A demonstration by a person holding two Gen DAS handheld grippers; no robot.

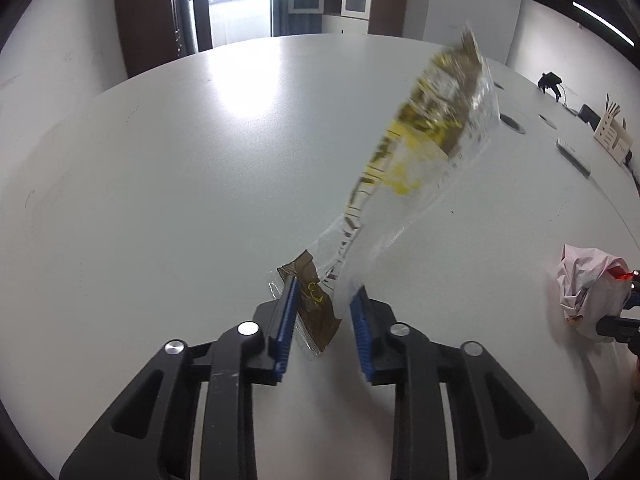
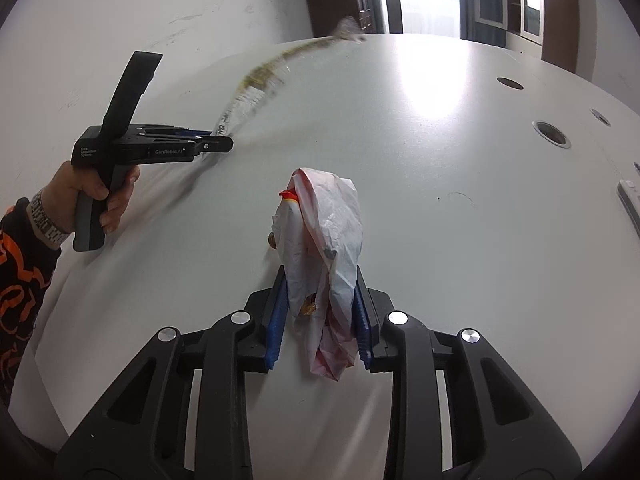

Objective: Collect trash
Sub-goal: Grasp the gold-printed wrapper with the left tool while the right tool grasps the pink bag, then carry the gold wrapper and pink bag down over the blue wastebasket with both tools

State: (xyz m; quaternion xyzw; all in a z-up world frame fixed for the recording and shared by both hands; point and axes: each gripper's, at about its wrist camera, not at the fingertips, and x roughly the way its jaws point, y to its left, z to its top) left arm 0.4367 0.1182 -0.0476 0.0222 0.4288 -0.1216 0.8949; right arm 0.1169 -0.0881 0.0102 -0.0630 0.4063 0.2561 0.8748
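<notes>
From the left wrist camera, we had the left gripper (image 1: 322, 300) narrowed down around the brown end of a long clear snack wrapper (image 1: 424, 148). The left blue pad (image 1: 289, 312) lay against the brown foil, and the other pad touched the clear film, so it looked like a pinch on the crumpled end with a bit of gap left between the jaws. The rest of the wrapper stood up off the white table (image 1: 180, 168) and was blurred, so it was probably flapping around. Off at the right edge we could see the crumpled white plastic bag (image 1: 588, 292) with the other tool at it.

From the right wrist camera, the right gripper (image 2: 320, 316) was squeezed in on that white bag (image 2: 324, 248), pads against both sides of the bunched plastic, the bag's lower end resting on the table (image 2: 460, 220) between the fingers. Over on the left, the person's hand (image 2: 96, 196) held the left tool (image 2: 168, 146) with the wrapper (image 2: 260, 76) streaming out from its tip.

What worried us: the wrapper was held only by its very end, and slick film like that could slide out if we swung it fast. The bag was soft and bunched, so the pads might have had only an outer fold, and lifting could let it slip out or unfurl and drop.
</notes>
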